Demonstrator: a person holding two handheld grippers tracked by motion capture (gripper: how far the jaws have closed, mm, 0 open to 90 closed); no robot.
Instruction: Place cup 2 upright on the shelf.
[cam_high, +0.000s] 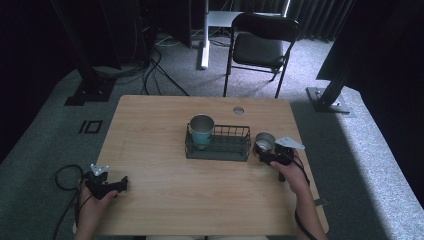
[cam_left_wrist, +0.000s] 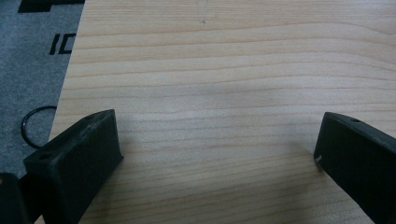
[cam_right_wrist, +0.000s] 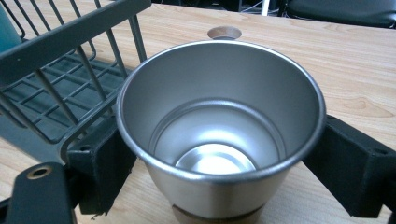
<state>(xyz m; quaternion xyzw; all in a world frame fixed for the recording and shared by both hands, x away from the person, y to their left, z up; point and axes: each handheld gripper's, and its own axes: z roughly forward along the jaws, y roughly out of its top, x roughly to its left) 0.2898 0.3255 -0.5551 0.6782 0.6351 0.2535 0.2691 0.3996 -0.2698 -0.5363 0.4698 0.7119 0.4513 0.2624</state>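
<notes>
A steel cup (cam_high: 265, 141) stands upright just right of the dark wire basket (cam_high: 235, 150), and my right gripper (cam_high: 271, 154) is shut on it. In the right gripper view the steel cup (cam_right_wrist: 219, 121) is empty, and the black jaws press its two sides, with the right gripper (cam_right_wrist: 219, 154) low on its wall. A teal cup (cam_high: 201, 131) stands in the basket's left end. My left gripper (cam_high: 109, 186) rests near the table's front left corner. Its jaws stand wide apart over bare wood in the left gripper view, the left gripper (cam_left_wrist: 215, 140) open and holding nothing.
The basket's wire wall (cam_right_wrist: 70, 70) is close on the steel cup's left side. A round cable hole (cam_high: 238, 110) sits in the table behind the basket. A black folding chair (cam_high: 260, 47) stands beyond the far edge. A cable loop (cam_high: 65, 175) hangs off the left edge.
</notes>
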